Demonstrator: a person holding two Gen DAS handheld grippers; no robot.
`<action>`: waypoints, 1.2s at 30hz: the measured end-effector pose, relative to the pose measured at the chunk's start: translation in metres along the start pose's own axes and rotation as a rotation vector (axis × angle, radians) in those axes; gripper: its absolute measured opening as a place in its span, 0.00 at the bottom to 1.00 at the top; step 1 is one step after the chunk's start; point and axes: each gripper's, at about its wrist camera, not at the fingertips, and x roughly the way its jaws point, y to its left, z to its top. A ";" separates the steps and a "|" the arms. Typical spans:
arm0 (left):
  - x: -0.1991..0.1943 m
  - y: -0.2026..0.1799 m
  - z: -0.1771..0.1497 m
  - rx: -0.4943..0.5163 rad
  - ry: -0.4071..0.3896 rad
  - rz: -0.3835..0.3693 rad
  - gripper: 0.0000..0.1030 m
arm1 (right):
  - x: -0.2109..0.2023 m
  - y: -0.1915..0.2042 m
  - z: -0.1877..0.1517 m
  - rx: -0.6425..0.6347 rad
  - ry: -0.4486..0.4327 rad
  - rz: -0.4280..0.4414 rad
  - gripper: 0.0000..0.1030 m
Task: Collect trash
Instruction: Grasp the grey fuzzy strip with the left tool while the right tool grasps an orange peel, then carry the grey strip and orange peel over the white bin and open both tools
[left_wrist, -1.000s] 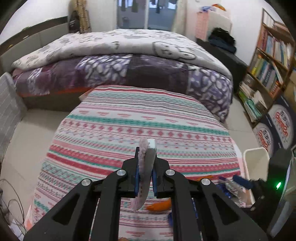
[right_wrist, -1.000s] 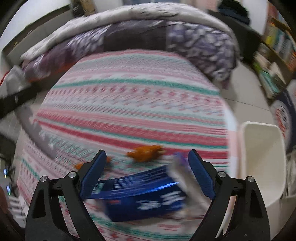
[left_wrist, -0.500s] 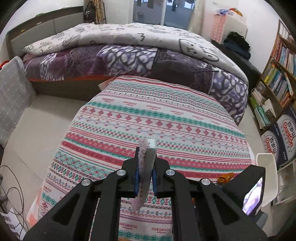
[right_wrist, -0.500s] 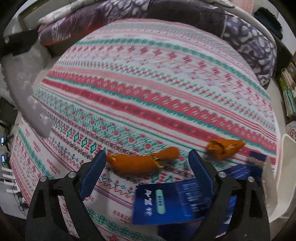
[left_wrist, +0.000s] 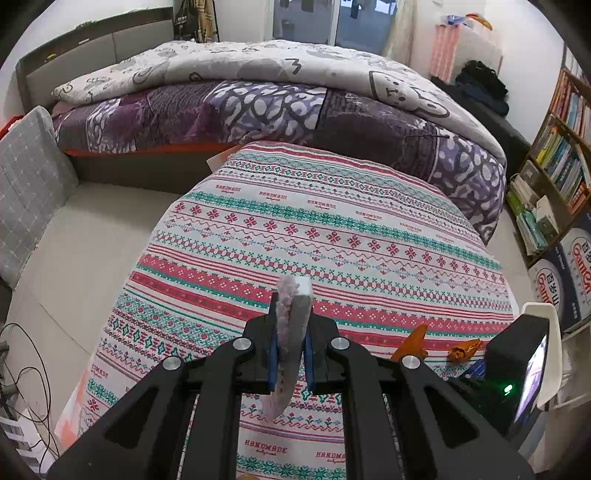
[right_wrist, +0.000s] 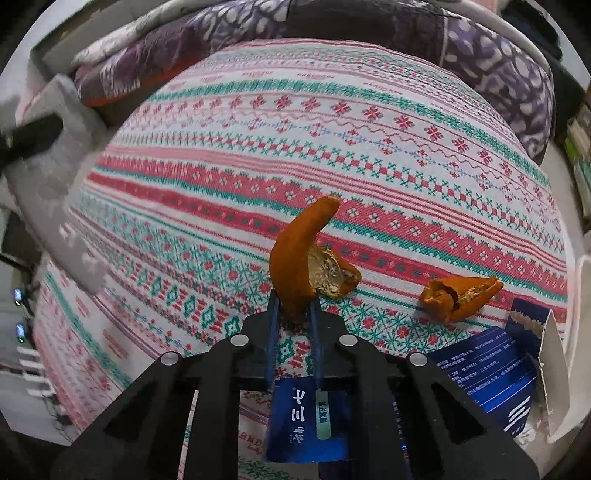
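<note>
The right gripper (right_wrist: 293, 315) is clamped on a curled orange peel (right_wrist: 299, 254) just above the patterned tablecloth (right_wrist: 332, 147) — the pickup step. The left gripper (left_wrist: 290, 354) pinches a pale sponge (left_wrist: 290, 343), held aloft. A second peel (right_wrist: 458, 295) and blue wrappers (right_wrist: 487, 373) remain. Next, I judge, comes carrying the peel to the white bin (left_wrist: 546, 325) at the table's right edge.

orange peel (right_wrist: 299, 254) | blue packet (right_wrist: 306, 421) | red-teal patterned cloth (right_wrist: 258, 155)
</note>
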 end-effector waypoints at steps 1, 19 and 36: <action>0.000 -0.002 0.000 0.005 -0.003 0.002 0.10 | -0.003 -0.002 0.000 0.008 -0.008 0.008 0.12; -0.013 -0.028 0.001 0.025 -0.091 0.020 0.10 | -0.080 -0.027 0.014 0.079 -0.299 0.001 0.12; -0.022 -0.093 0.008 0.072 -0.118 -0.053 0.10 | -0.118 -0.083 0.006 0.176 -0.371 -0.056 0.12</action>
